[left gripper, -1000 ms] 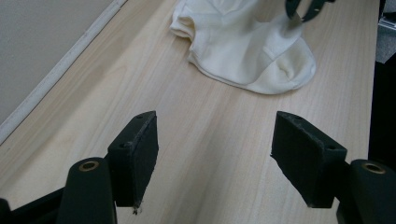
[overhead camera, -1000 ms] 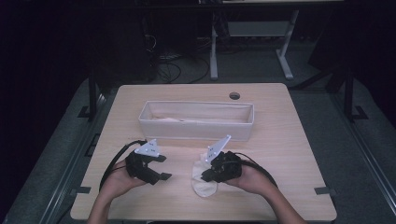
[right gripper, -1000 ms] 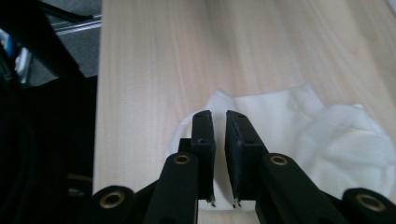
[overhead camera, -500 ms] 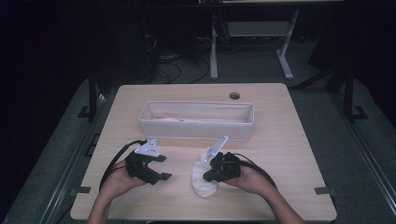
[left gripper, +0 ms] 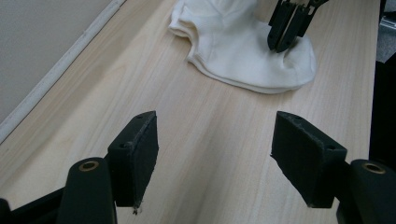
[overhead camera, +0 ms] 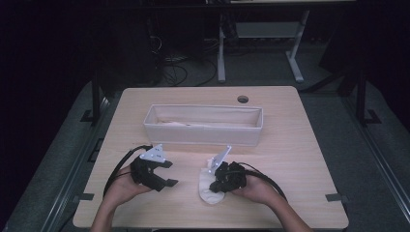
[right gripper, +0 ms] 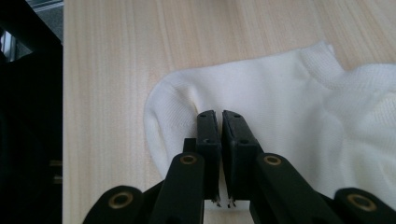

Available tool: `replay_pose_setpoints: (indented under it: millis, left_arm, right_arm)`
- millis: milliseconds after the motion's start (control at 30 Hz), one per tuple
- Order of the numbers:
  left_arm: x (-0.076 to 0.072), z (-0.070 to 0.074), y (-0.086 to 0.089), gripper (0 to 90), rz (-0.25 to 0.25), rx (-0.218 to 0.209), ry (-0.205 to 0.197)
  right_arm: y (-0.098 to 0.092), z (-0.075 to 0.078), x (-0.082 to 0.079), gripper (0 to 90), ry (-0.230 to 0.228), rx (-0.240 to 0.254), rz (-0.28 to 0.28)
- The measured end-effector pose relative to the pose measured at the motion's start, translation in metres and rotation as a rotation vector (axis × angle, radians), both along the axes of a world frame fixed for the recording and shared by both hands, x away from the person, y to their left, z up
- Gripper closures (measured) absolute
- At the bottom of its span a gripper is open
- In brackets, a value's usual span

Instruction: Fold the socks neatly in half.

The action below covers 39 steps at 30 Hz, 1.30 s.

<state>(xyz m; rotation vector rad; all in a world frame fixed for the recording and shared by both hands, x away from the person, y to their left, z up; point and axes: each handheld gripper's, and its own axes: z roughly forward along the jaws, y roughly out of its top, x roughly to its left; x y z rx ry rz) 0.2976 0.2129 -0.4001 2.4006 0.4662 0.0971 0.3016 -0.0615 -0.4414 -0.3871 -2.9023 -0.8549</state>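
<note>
A white sock (overhead camera: pixel 207 189) lies flat on the wooden table (overhead camera: pixel 300 159) near its front edge. My right gripper (overhead camera: pixel 216 185) is shut on the sock, pinching a small fold near its rounded end; in the right gripper view the jaws (right gripper: pixel 219 114) meet over the sock (right gripper: pixel 289 93), and the fabric wrinkles at the tips. My left gripper (overhead camera: pixel 170 174) is to the left of the sock, held open with nothing between its pads. In the left gripper view, my left gripper (left gripper: pixel 215 140) faces the sock (left gripper: pixel 233 51) and the right gripper (left gripper: pixel 281 43) across bare wood.
A long white fabric bin (overhead camera: pixel 203 137) stands across the middle of the table, with a pale item (overhead camera: pixel 174 124) lying inside. A cable hole (overhead camera: pixel 242 99) sits at the back. Bare wood lies to the right of the hands.
</note>
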Motion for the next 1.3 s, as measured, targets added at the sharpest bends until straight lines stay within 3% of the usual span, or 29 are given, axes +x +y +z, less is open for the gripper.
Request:
replay_pose_setpoints:
  millis: [100, 233, 433, 567, 733, 933, 1300]
  left_arm:
    - [0.000, 0.000, 0.000, 31.6, -0.003, 0.001, -0.002]
    - [0.000, 0.001, 0.000, 31.6, -0.002, 0.002, -0.003]
    - [0.000, 0.000, -0.001, 31.6, -0.003, 0.001, -0.002]
    - [0.000, -0.001, 0.000, 31.6, -0.005, 0.004, 0.002]
    - [0.000, 0.000, 0.001, 31.6, -0.004, 0.003, -0.002]
    - [0.000, -0.001, 0.000, 31.6, -0.001, 0.003, 0.001]
    - [0.000, -0.002, -0.001, 31.6, -0.002, 0.005, 0.004]
  right_arm:
    - [-0.002, 0.004, 0.001, 84.0, -0.023, 0.012, -0.003]
    - [-0.009, 0.013, 0.005, 84.2, -0.052, 0.049, -0.052]
    - [-0.011, 0.003, 0.012, 84.1, -0.057, 0.004, -0.092]
    - [-0.008, -0.006, 0.013, 82.9, -0.058, -0.034, -0.083]
    - [-0.011, 0.002, 0.010, 79.3, -0.077, -0.007, -0.089]
    - [-0.015, 0.015, -0.005, 79.9, -0.095, 0.027, -0.050]
    - [-0.014, -0.007, -0.005, 80.2, -0.050, -0.002, -0.042]
